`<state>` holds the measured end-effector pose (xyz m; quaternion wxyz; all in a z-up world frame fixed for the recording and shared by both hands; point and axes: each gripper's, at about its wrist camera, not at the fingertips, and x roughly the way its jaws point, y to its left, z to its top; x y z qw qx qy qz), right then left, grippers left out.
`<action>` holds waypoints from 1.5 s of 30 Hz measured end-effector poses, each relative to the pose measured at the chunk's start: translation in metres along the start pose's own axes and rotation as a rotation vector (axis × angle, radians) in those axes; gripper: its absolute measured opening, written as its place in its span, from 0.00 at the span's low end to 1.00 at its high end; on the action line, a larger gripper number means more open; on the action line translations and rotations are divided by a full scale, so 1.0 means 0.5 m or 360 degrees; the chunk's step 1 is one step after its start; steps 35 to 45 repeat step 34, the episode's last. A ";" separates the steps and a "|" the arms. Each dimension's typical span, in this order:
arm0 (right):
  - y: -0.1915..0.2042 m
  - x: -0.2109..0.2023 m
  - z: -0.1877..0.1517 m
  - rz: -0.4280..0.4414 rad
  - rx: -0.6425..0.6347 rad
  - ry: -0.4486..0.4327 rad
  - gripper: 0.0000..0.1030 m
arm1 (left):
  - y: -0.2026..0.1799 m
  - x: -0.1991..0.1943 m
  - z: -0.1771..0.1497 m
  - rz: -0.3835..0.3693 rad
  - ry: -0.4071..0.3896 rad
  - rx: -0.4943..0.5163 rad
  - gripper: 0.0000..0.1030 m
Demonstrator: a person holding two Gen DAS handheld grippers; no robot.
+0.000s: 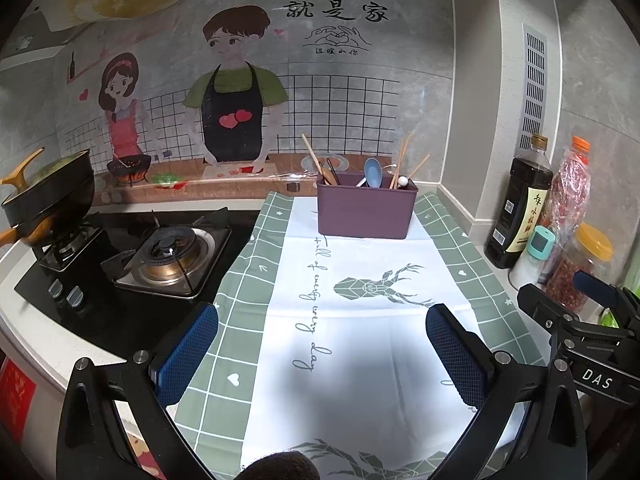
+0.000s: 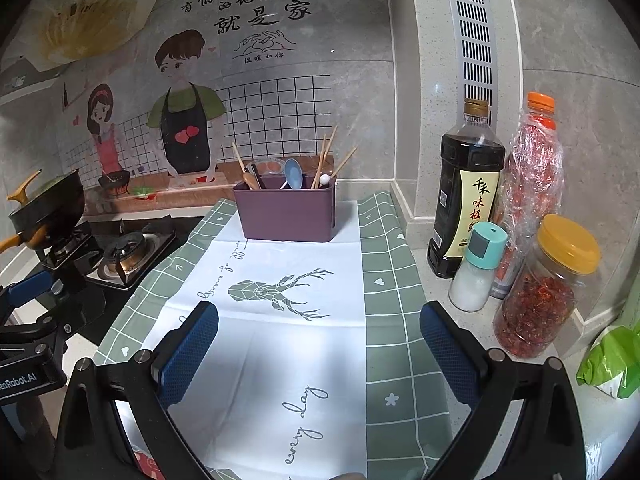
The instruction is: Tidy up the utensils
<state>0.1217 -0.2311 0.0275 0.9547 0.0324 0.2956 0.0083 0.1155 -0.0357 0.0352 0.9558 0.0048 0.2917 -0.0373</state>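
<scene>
The left gripper [image 1: 322,352] has its two blue pads spread wide, with nothing between them; it hangs above the near part of the cloth [image 1: 360,340] and touches nothing. The right gripper [image 2: 320,354] is spread just as wide and is also empty, above the same cloth and nearer to its right edge.

The purple bin [image 2: 289,214] stands upright at the far edge of the cloth, close to the wall. The utensils are already inside it: wooden chopsticks [image 2: 326,156] lean at the right side, a blue spoon [image 2: 293,174] stands in the middle, and a wooden-handled utensil [image 2: 245,170] leans at the left.

On the counter at the right stand a dark sauce bottle [image 2: 466,192] and a jar with a yellow lid [image 2: 548,288]. The gas stove [image 1: 168,256] lies beside the left edge of the cloth.
</scene>
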 end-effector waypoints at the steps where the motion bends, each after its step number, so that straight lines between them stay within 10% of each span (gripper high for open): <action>1: 0.000 -0.001 0.000 0.0002 -0.0002 -0.0001 0.98 | -0.001 0.000 -0.001 0.0000 0.0000 -0.0001 1.00; 45: 0.008 -0.005 0.000 0.0011 -0.0008 -0.0007 0.98 | 0.029 0.014 -0.008 -0.0010 0.0023 0.0009 1.00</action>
